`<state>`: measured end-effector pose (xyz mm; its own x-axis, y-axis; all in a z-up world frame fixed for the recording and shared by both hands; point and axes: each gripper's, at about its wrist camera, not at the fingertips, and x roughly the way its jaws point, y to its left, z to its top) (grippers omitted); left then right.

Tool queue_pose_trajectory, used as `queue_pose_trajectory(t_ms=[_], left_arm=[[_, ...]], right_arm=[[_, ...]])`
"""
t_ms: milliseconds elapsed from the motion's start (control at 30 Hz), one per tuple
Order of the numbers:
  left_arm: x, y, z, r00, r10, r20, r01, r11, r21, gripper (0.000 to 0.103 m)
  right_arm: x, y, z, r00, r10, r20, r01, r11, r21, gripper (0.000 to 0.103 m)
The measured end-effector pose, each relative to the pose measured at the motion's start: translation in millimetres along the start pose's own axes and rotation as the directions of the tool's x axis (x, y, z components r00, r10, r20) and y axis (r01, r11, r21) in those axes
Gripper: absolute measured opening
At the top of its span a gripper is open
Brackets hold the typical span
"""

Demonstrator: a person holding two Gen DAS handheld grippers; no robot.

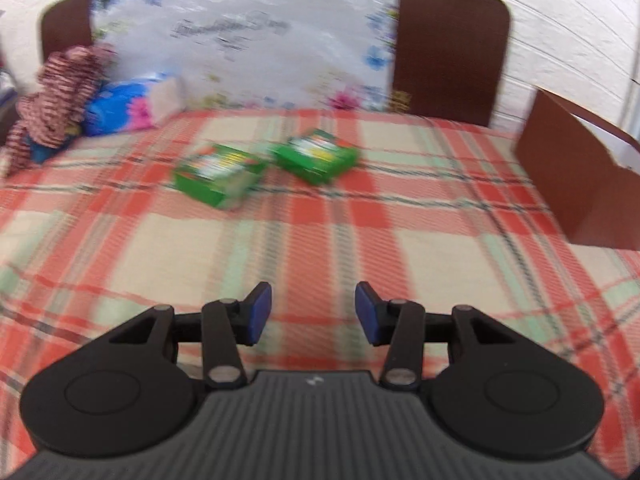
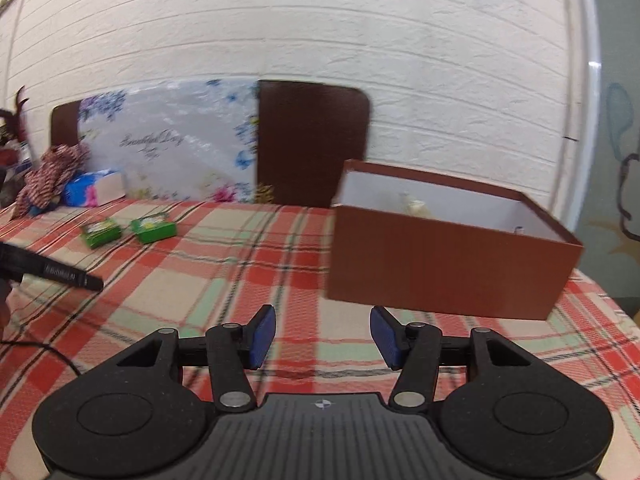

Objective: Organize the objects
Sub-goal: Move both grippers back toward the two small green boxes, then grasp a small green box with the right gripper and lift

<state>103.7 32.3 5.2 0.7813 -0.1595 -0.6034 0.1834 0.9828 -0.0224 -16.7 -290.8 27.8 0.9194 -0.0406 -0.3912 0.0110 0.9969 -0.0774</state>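
- Two small green packets, near one (image 1: 218,178) and far one (image 1: 316,156), flat, with white-yellow labels, side by side mid-bedspread (image 1: 320,240).
- One open brown box (image 2: 448,268), white inside, well apart from them.
- Left gripper (image 1: 313,312) and right gripper (image 2: 322,336): jaws apart, empty.

Both wrist views look low across the plaid bed (image 1: 320,240), sharing two green packets (image 2: 128,232).

Bed (image 2: 248,280) under red, cream and green plaid blanket; two green packets (image 1: 219,179) (image 1: 316,159) lie flat side by side, near its middle; open brown box (image 2: 448,268) well right of packets; blue floral bundle (image 2: 86,192) and striped cloth (image 2: 48,180) left, beyond packets, at headboard.
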Motion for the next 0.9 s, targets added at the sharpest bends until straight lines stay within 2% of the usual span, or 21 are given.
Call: queue_pose_trajectory(t_ms=[100,233,267,300,333,367,467,500,533,600,700,800,867,900], left_arm=[[2,41,5,0.988,0.148,0.049,-0.147,0.989,-0.024,0.049],[14,105,1,0.957,0.288,0.022,-0.285,0.954,-0.096,0.05],[17,119,-4,0.95,0.311,0.014,-0.308,0.944,-0.115,0.054],[17,134,-10,0.955,0.296,0.022,-0.288,0.942,-0.171,0.057],[12,147,-13,0.968,0.246,0.055,-0.225,0.942,-0.25,0.062],[9,154,-14,0.973,0.219,0.075,-0.189,0.937,-0.294,0.064],[6,160,-16,0.972,0.215,0.099,-0.172,0.929,-0.328,0.065],[6,160,-17,0.972,0.21,0.106,-0.163,0.927,-0.338,0.065],[5,163,-17,0.973,0.201,0.112,-0.15,0.924,-0.353,0.065],[4,167,-20,0.975,0.181,0.127,-0.12,0.915,-0.386,0.065],[6,173,-22,0.976,0.158,0.148,-0.081,0.901,-0.426,0.068],[7,177,-22,0.976,0.151,0.159,-0.066,0.894,-0.444,0.069],[7,178,-22,0.975,0.148,0.163,-0.06,0.892,-0.448,0.07],[7,179,-22,0.975,0.147,0.164,-0.058,0.891,-0.45,0.07]], right_arm=[[12,23,3,0.996,0.085,-0.025,-0.086,0.995,-0.057,0.053],[30,74,14,0.98,0.195,-0.042,-0.199,0.97,-0.138,0.053],[36,89,19,0.973,0.224,-0.05,-0.229,0.961,-0.152,0.053],[44,102,24,0.965,0.255,-0.055,-0.26,0.951,-0.167,0.053],[53,117,31,0.957,0.283,-0.056,-0.289,0.939,-0.188,0.053],[61,132,36,0.949,0.309,-0.057,-0.314,0.926,-0.207,0.053],[91,174,56,0.918,0.39,-0.072,-0.396,0.89,-0.225,0.054],[102,187,63,0.906,0.417,-0.073,-0.422,0.877,-0.229,0.06],[113,201,69,0.893,0.443,-0.076,-0.448,0.861,-0.24,0.072],[134,227,76,0.874,0.478,-0.086,-0.481,0.828,-0.289,0.078],[164,257,86,0.873,0.482,-0.077,-0.469,0.785,-0.405,0.078],[204,276,98,0.848,0.503,-0.166,-0.519,0.728,-0.447,0.08],[229,285,94,0.871,0.439,-0.222,-0.49,0.733,-0.472,0.074],[234,280,91,0.862,0.452,-0.228,-0.506,0.745,-0.434,0.069]])
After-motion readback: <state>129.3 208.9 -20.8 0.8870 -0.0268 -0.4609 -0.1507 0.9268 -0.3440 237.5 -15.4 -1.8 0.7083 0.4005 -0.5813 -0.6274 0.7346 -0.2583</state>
